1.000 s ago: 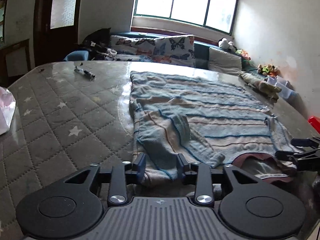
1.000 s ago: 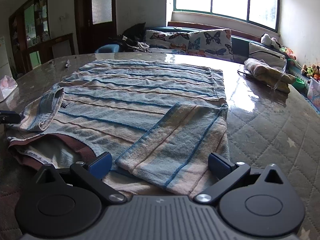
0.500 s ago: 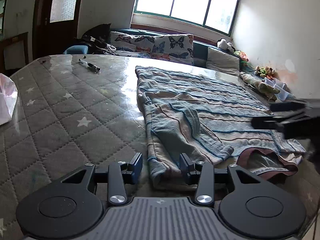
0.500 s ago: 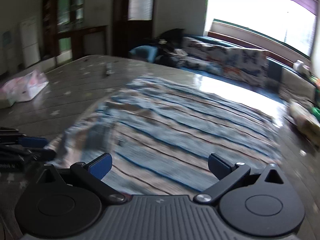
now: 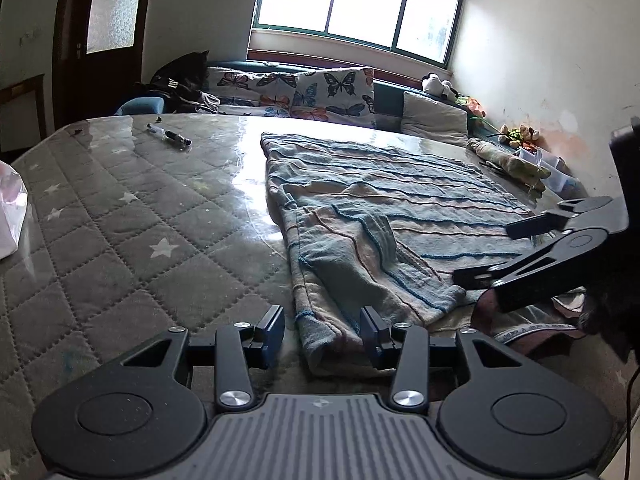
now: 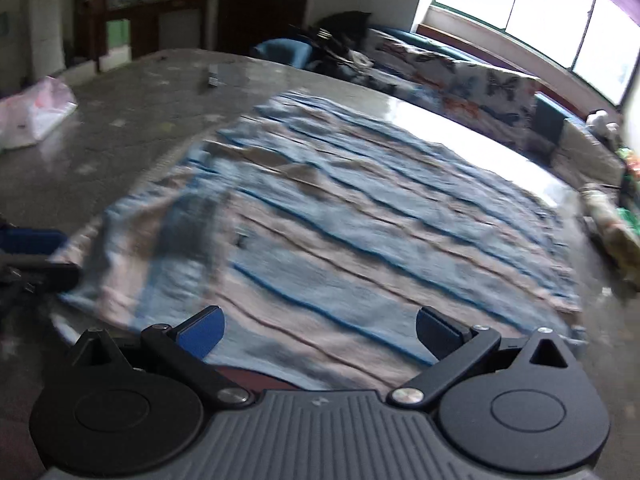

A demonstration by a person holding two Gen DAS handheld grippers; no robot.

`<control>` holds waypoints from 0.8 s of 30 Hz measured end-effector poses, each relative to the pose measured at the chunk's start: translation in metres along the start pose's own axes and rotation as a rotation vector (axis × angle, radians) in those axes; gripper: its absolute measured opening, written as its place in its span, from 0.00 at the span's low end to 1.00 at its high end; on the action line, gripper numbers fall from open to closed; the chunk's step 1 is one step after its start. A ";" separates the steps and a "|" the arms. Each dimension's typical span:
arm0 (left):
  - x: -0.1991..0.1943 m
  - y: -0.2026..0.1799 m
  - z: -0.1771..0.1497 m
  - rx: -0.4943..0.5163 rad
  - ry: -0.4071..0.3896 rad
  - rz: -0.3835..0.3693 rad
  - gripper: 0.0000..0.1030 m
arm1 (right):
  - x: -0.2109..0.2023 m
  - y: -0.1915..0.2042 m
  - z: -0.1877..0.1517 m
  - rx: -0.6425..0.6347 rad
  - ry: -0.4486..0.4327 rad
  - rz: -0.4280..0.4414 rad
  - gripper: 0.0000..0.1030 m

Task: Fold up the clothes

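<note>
A blue and pink striped knit sweater [image 5: 420, 200] [image 6: 340, 220] lies flat on the grey quilted table [image 5: 120, 240]. Its maroon collar [image 5: 532, 332] is at the near edge. One sleeve [image 5: 348, 264] is folded over the body. The cuff end lies between the jaws of my left gripper [image 5: 322, 336], which stand open with a gap on the left side. My right gripper [image 6: 320, 330] is wide open above the sweater's near edge by the collar, with nothing held. It shows at the right of the left wrist view [image 5: 484, 254]. The left gripper [image 6: 36, 258] shows at the right wrist view's left edge.
A pen [image 5: 170, 135] lies at the far left of the table, and a pink and white plastic bag [image 5: 10, 208] [image 6: 32, 116] sits at its left edge. A folded cloth [image 5: 508, 160] rests at the far right. A sofa with butterfly cushions [image 5: 304, 92] stands behind.
My right gripper has swung left from the folded sleeve on the sweater's other side to over the collar, still open. The left gripper barely moved; its jaws widened slightly around the cuff.
</note>
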State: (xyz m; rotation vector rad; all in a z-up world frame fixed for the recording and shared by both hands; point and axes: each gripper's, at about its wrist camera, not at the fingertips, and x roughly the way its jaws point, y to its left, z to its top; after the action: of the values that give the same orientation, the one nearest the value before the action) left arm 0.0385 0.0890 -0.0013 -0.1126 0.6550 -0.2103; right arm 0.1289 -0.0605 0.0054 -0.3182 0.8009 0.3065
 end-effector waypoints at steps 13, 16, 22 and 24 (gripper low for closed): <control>-0.004 0.002 0.000 -0.006 0.010 0.041 0.44 | 0.026 0.030 0.055 -0.008 -0.077 0.197 1.00; -0.004 0.001 0.000 -0.004 0.010 0.042 0.44 | 0.038 0.033 0.056 -0.034 -0.058 0.150 1.00; -0.003 0.001 0.001 0.004 0.013 0.039 0.47 | 0.045 0.005 0.047 0.022 -0.012 0.038 1.00; -0.003 0.000 0.000 0.007 0.014 0.039 0.47 | 0.042 0.002 0.050 0.036 -0.030 0.045 1.00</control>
State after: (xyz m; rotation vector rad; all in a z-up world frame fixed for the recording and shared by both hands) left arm 0.0367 0.0897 0.0007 -0.0921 0.6699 -0.1759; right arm 0.1877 -0.0333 0.0068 -0.2610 0.7845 0.3380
